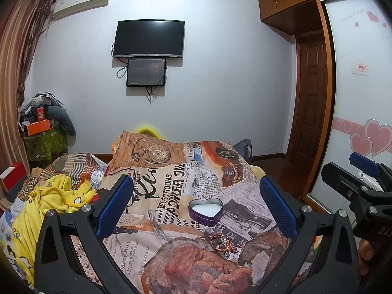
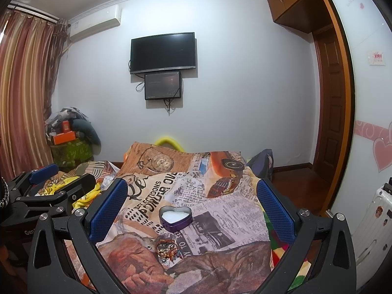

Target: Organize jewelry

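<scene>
Both empty: left gripper (image 1: pixel 196 196) and right gripper (image 2: pixel 192 196) spread wide. Jewelry (image 2: pixel 167 246) tangled below-centre, tin (image 2: pixel 175 218) just beyond (soft bed (image 2: pixel 220 220)); snagged strands likely.

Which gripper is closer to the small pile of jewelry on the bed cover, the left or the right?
Hard to tell; neither is clearly nearer. The jewelry pile lies low between the open left gripper fingers, toward their right; the open right gripper frames it toward the left.
</scene>
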Available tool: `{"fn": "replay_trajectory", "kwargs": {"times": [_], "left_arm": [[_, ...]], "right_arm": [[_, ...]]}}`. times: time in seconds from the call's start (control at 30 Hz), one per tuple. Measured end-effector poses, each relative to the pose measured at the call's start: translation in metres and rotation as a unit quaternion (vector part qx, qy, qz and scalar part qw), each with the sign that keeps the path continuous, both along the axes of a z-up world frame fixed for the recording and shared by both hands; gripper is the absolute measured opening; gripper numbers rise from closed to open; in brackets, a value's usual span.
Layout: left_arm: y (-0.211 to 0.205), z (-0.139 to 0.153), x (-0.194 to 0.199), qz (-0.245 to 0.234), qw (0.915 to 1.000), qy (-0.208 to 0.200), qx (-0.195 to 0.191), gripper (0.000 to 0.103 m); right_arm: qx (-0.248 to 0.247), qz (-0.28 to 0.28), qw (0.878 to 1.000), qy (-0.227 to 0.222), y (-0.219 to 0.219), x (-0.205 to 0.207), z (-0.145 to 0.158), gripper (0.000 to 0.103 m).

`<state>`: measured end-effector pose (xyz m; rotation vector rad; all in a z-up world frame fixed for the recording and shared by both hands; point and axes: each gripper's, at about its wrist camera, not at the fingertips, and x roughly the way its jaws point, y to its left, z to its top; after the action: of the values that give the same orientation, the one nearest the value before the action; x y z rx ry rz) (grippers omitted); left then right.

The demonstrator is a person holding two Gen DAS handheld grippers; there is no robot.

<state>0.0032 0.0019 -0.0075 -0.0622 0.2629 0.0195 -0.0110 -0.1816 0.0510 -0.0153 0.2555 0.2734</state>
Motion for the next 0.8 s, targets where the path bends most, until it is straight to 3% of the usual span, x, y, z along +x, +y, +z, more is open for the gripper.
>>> {"fn": "replay_trajectory", "kwargs": {"times": [0.8], "left_arm": [[0.0025, -0.0031, 0.0061, 0.001, 0.9999, 0.011, 0.002, 0.103]], "right_arm": [[0.001, 0.004, 1.000, 0.014, -0.0022, 0.0073, -0.0027, 0.103]]}}
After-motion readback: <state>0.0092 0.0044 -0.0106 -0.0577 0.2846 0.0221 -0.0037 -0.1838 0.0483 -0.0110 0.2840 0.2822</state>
